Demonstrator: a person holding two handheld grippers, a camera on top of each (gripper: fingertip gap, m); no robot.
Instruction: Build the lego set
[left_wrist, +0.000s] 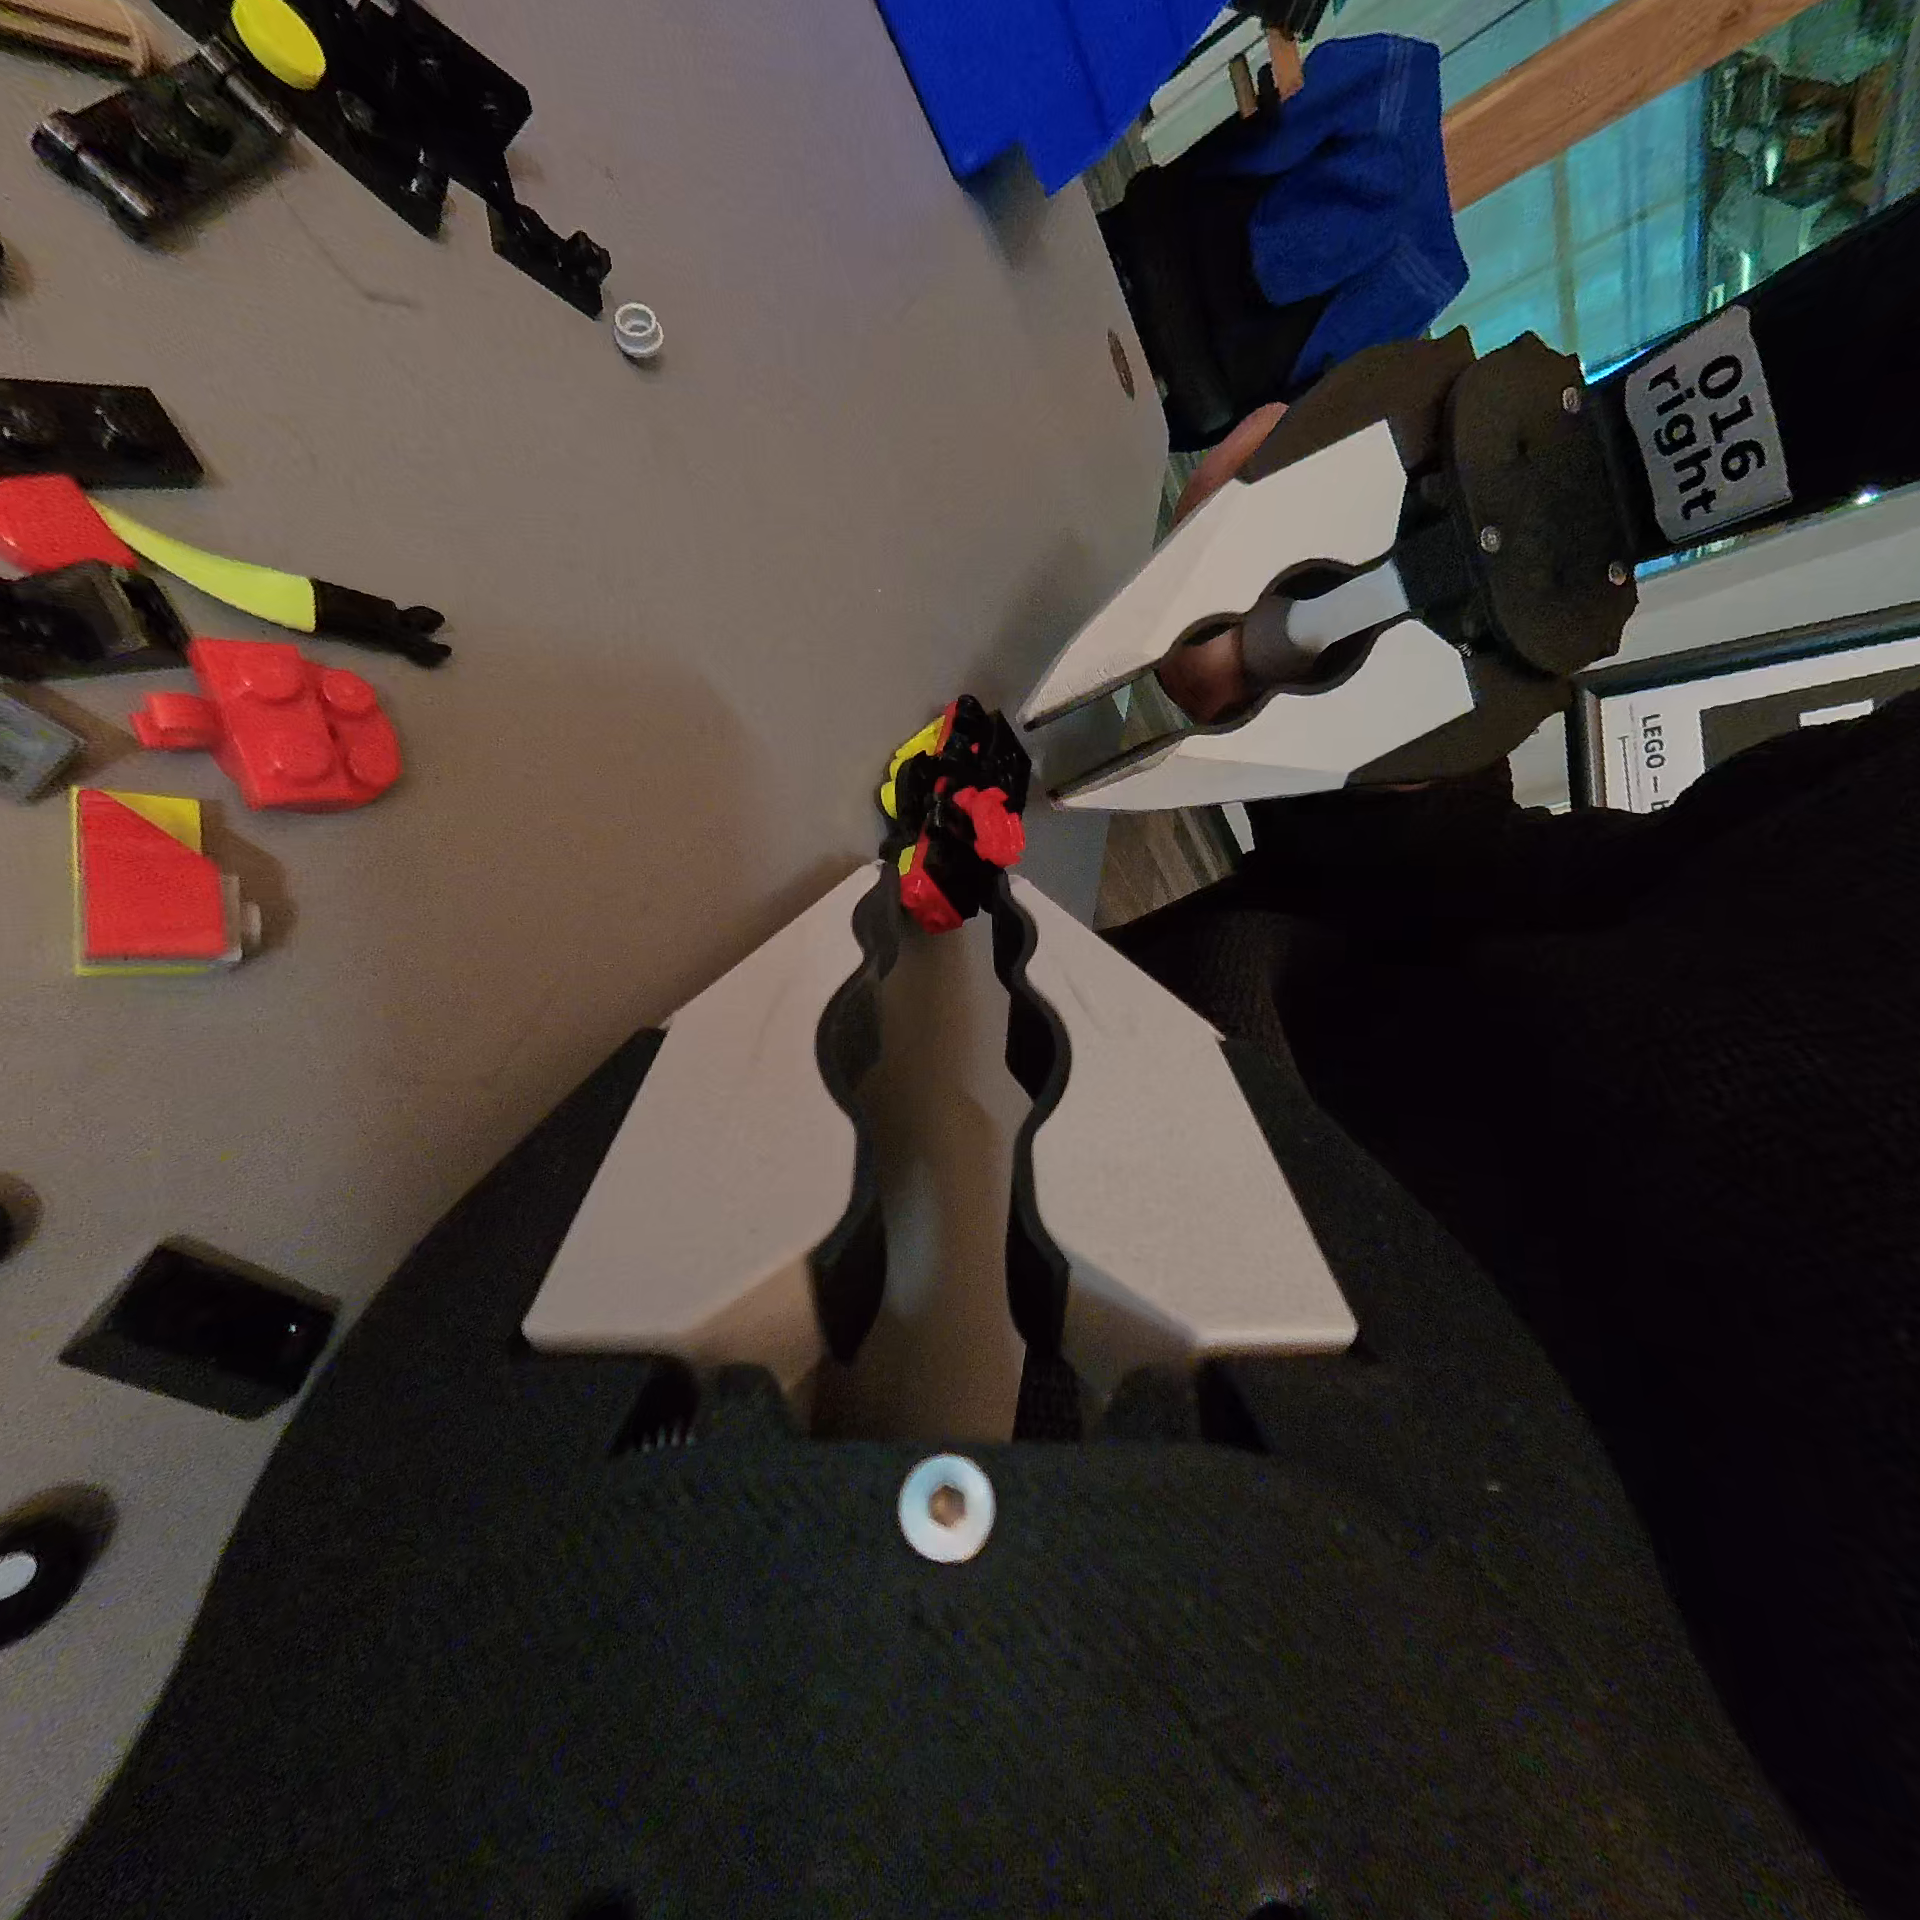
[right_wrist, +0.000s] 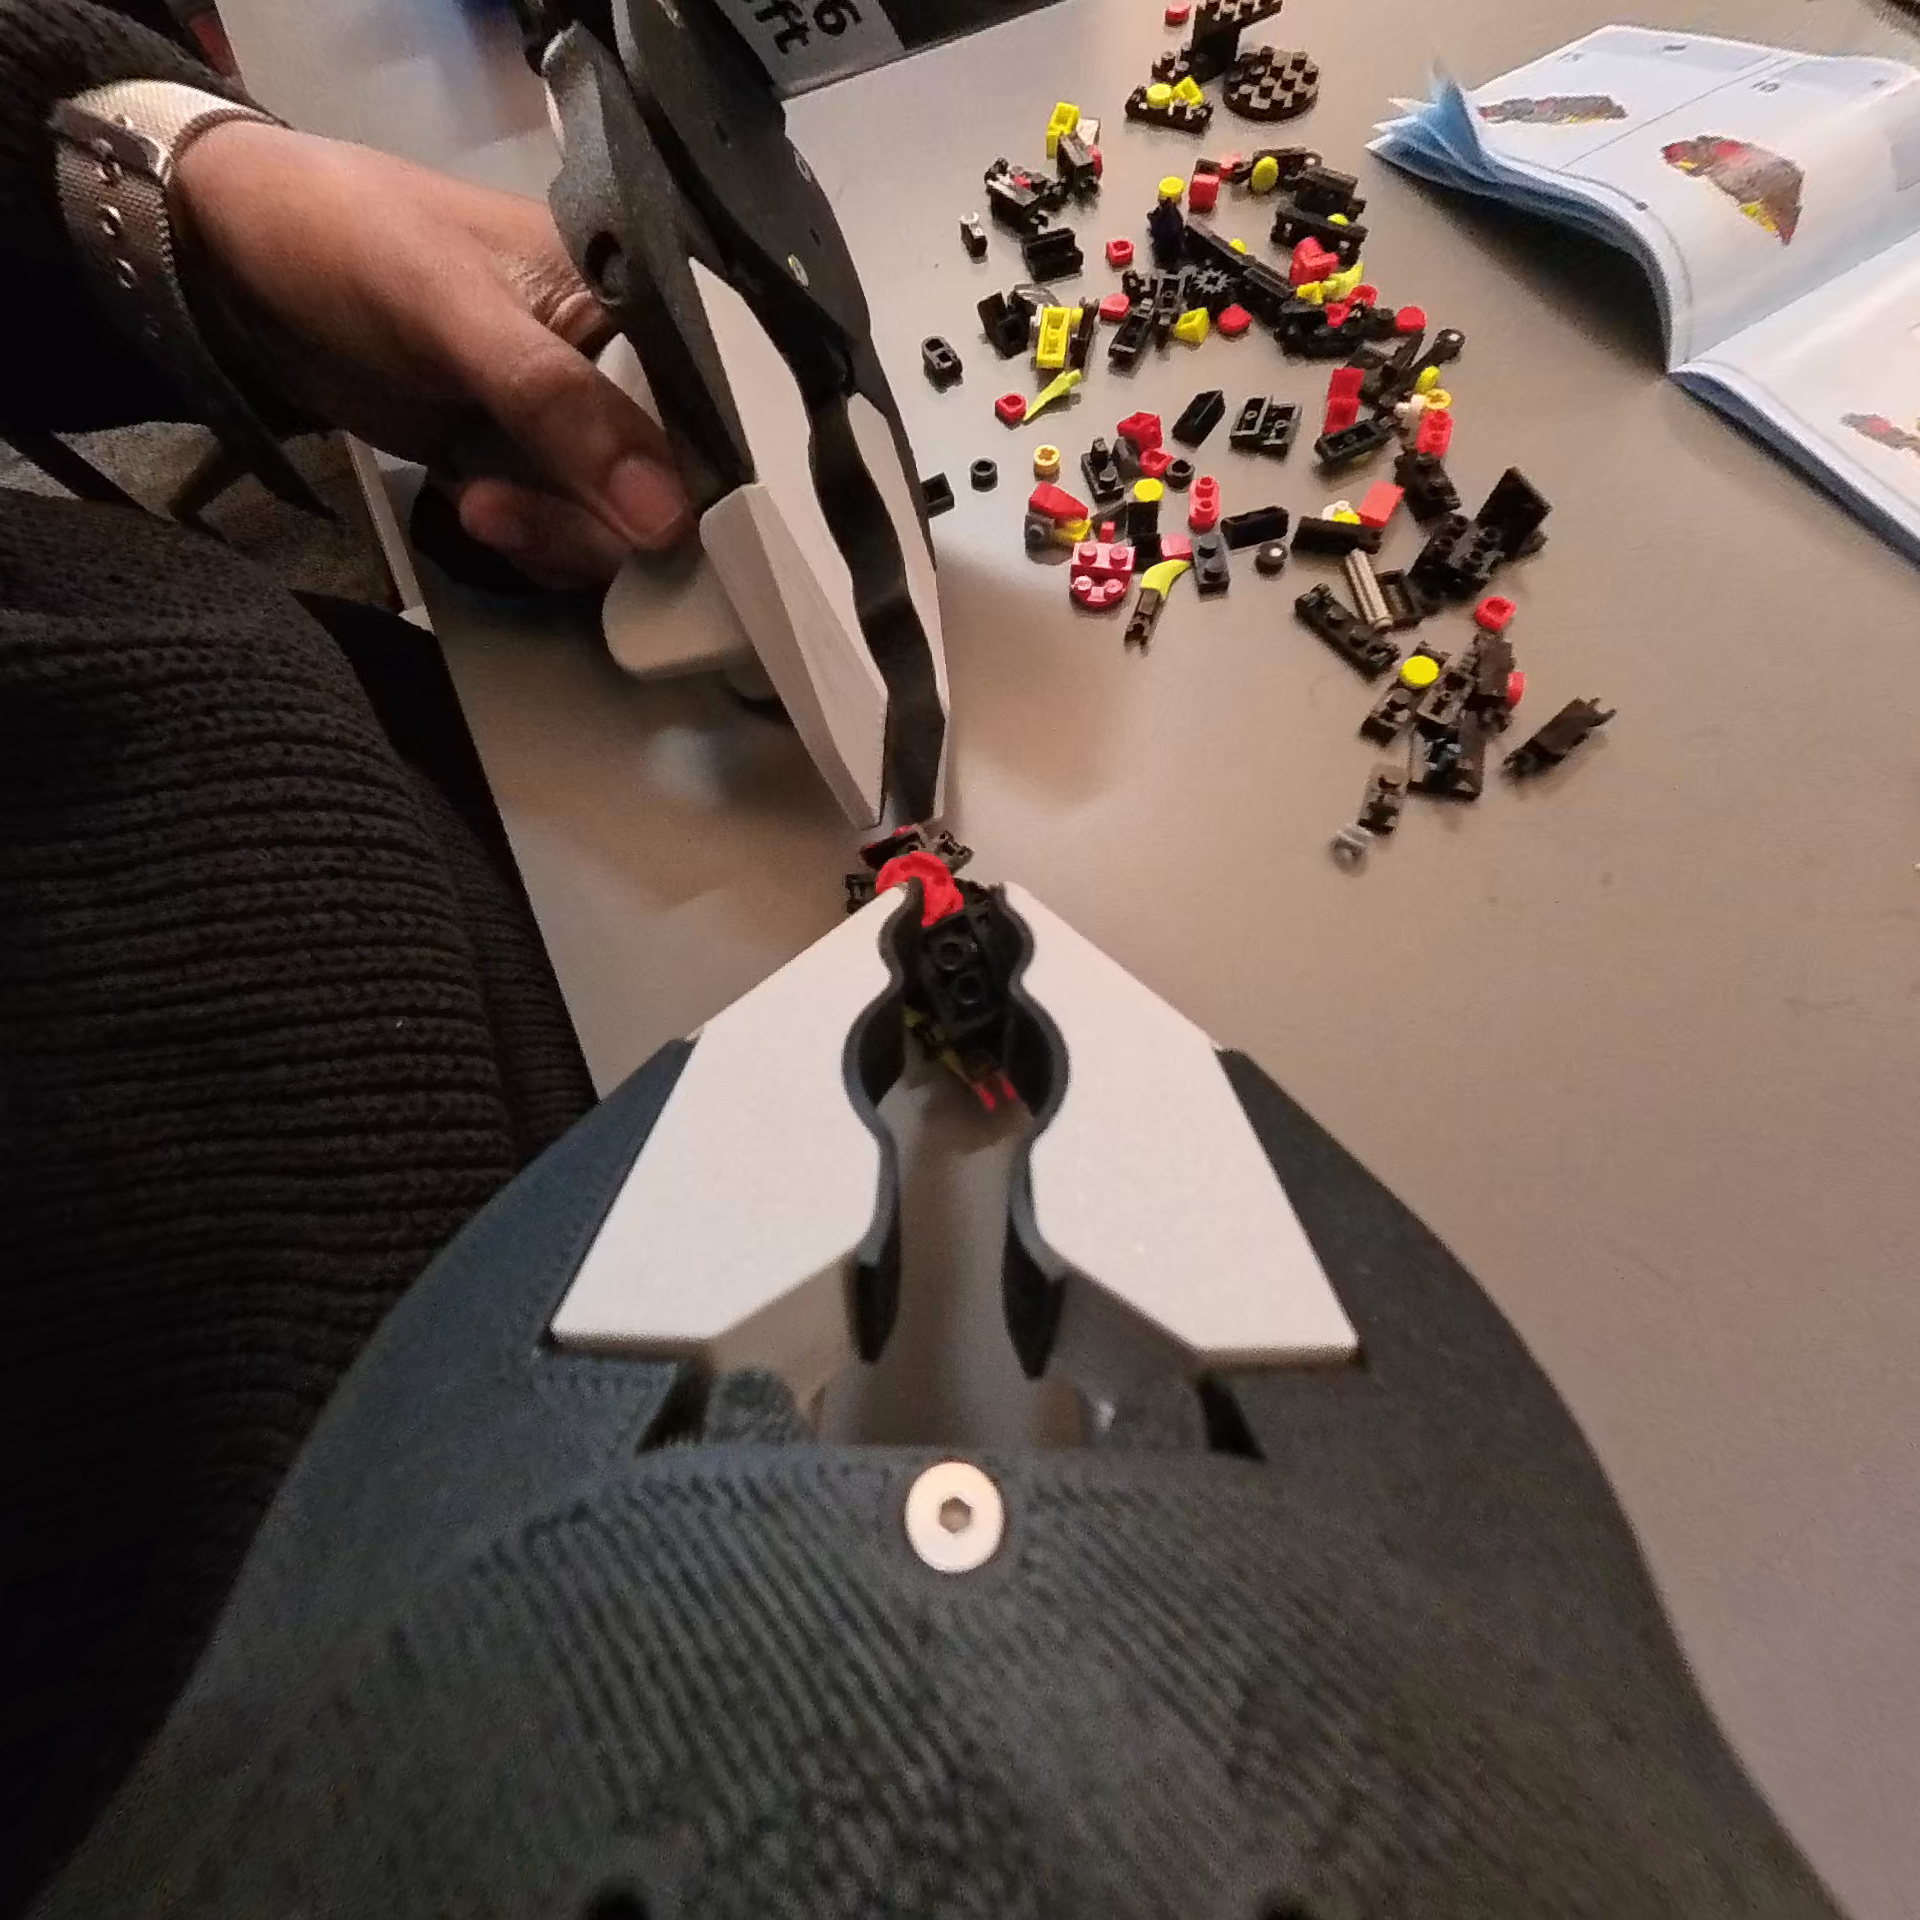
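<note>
A small black, red and yellow brick assembly (left_wrist: 951, 821) hangs just above the grey table (left_wrist: 675, 623) near its edge. My left gripper (left_wrist: 945, 881) is shut on its red and black end, with both pads against it. My right gripper (left_wrist: 1041, 758) meets the assembly's black end from the other side. In the right wrist view the black part of the assembly (right_wrist: 961, 971) sits between the pads of my right gripper (right_wrist: 951, 891), which is shut on it. There my left gripper (right_wrist: 906, 816) comes down from above onto a red piece (right_wrist: 914, 883).
Loose pieces lie left of the grippers: a red plate (left_wrist: 296, 727), a red and yellow slope (left_wrist: 145, 883), black plates (left_wrist: 395, 104). A blue box (left_wrist: 1039, 73) stands at the back. A pile of bricks (right_wrist: 1247, 416) and an open booklet (right_wrist: 1714, 208) lie beyond. A hand (right_wrist: 416, 332) holds the left gripper. Both grippers' tips are close together, under 4 cm apart.
</note>
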